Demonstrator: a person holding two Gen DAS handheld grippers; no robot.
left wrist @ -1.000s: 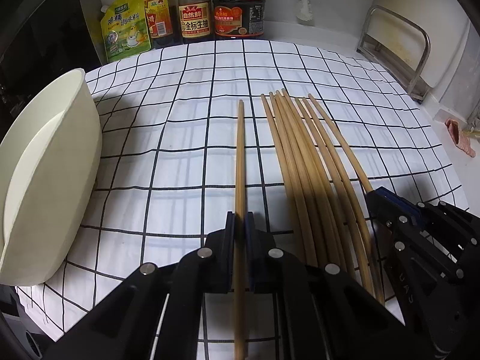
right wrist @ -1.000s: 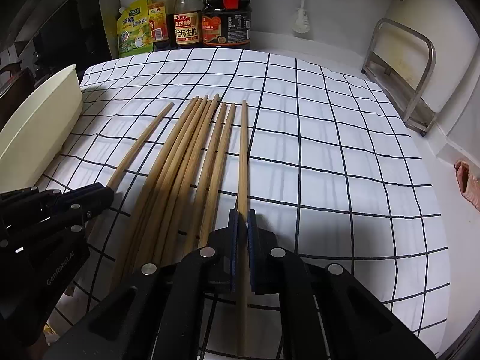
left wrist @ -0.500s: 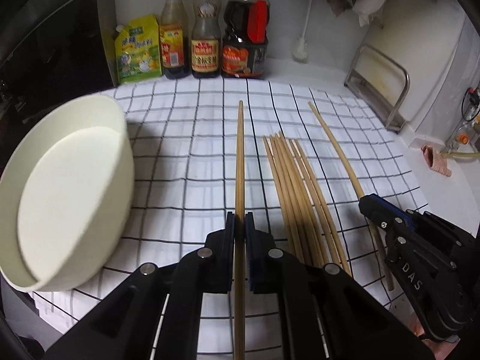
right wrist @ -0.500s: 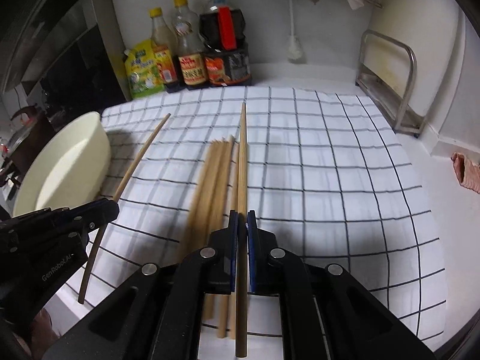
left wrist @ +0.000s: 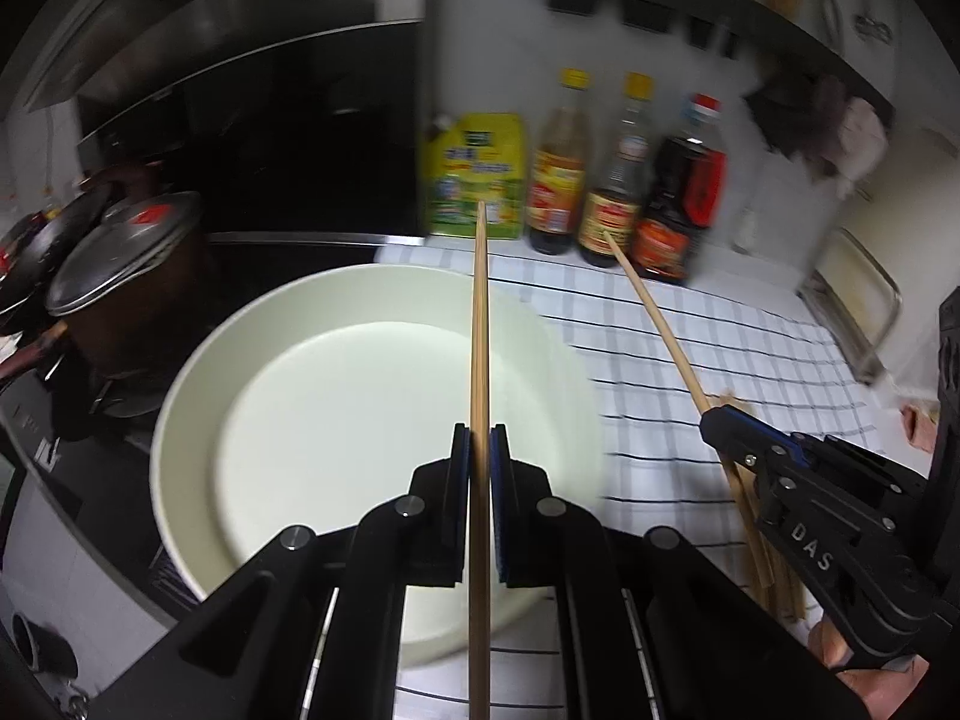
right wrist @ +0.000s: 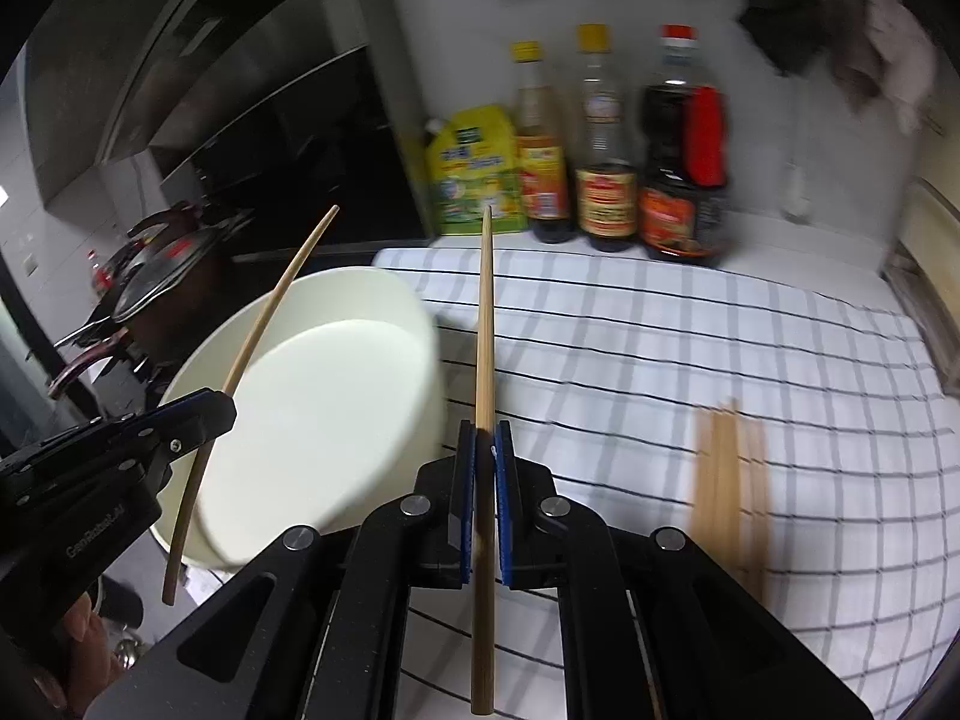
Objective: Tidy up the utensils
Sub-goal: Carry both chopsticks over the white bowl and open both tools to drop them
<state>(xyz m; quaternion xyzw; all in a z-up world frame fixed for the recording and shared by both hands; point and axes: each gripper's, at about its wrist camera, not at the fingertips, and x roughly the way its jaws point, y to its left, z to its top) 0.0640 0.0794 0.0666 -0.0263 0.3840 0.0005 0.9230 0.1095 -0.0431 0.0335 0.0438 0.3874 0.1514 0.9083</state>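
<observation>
My left gripper (left wrist: 479, 438) is shut on a wooden chopstick (left wrist: 480, 324) that points forward above a round cream tub (left wrist: 198, 396). My right gripper (right wrist: 485, 435) is shut on a second chopstick (right wrist: 486, 312), held in the air over the tub's right wall and the checked cloth (right wrist: 690, 348). In the left wrist view the right gripper (left wrist: 711, 420) shows at the right with its chopstick (left wrist: 654, 312). The right wrist view has the left gripper (right wrist: 222, 405) at the left over the tub (right wrist: 414, 312), its chopstick (right wrist: 264, 324) angled up. Several loose chopsticks (right wrist: 726, 468) lie on the cloth.
A yellow pouch (left wrist: 477, 174) and three sauce bottles (left wrist: 606, 180) stand at the back wall. Lidded pots (left wrist: 120, 246) sit on a dark stove at the left. A metal rack (left wrist: 864, 312) stands at the right edge. A person's fingers (left wrist: 870, 660) grip the right tool.
Both grippers lifted their chopsticks off the cloth and swung left and up; the left one now hangs over the tub. The remaining bundle stayed on the cloth, now at the right.
</observation>
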